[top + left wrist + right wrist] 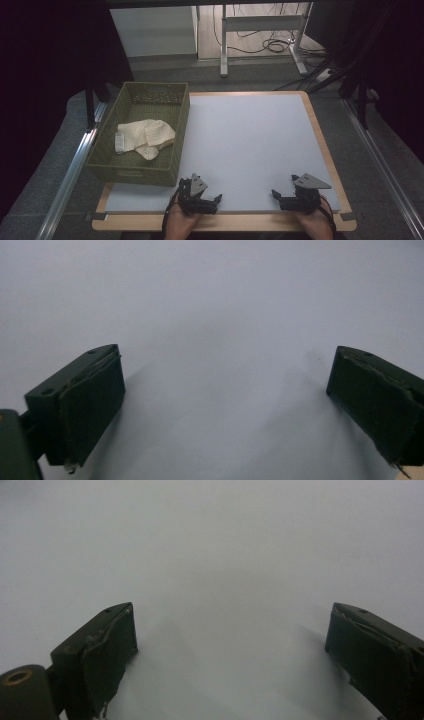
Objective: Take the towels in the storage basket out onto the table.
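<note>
Two black grippers rest near the front edge of a pale grey mat (pixel 250 145) on the table. My left gripper (pixel 212 200) sits at the front left of the mat, held by a hand; its jaws stand wide apart over bare mat (pixel 225 365). My right gripper (pixel 276 194) lies at the front right, also hand-held, jaws spread with nothing between them (pixel 230 630). An olive woven basket (pixel 107 150) stands at the mat's left edge. Inside it lies a folded cream cloth (pixel 145 136).
The wooden table edge (pixel 325 145) frames the mat. Metal rails (pixel 65 185) run along both sides of the table. A white desk frame (pixel 260 30) and cables lie on the floor beyond. Dark curtains hang left and right.
</note>
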Demonstrator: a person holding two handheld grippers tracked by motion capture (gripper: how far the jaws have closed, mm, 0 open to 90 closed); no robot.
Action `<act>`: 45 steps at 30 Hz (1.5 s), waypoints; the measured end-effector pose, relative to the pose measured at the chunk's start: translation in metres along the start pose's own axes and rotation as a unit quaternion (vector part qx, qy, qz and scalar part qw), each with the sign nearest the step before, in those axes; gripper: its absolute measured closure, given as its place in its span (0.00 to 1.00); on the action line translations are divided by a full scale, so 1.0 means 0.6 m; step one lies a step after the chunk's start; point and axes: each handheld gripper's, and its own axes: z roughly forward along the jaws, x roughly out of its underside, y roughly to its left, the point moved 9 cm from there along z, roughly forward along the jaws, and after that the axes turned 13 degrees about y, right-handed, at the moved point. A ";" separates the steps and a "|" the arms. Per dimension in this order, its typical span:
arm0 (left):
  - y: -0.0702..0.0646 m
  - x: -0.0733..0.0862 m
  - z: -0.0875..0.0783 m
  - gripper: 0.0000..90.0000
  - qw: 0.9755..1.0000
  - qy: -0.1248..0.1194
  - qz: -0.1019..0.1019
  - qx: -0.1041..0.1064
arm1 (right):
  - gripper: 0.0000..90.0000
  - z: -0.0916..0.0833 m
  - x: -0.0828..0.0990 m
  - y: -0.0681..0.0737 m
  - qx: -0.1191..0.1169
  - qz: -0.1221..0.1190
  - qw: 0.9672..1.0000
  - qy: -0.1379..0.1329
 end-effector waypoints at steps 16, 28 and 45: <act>-0.003 -0.004 0.003 0.02 1.000 0.000 -0.025 -0.012 | 0.07 0.000 0.000 0.000 0.001 -0.001 1.000 0.001; -0.003 0.000 -0.002 0.03 1.000 0.012 -0.008 -0.003 | 0.07 0.000 0.000 0.000 0.001 -0.001 1.000 0.001; -0.023 -0.012 -0.024 0.00 0.999 -0.009 0.039 0.022 | 0.07 0.000 0.000 0.000 0.002 -0.001 1.000 0.001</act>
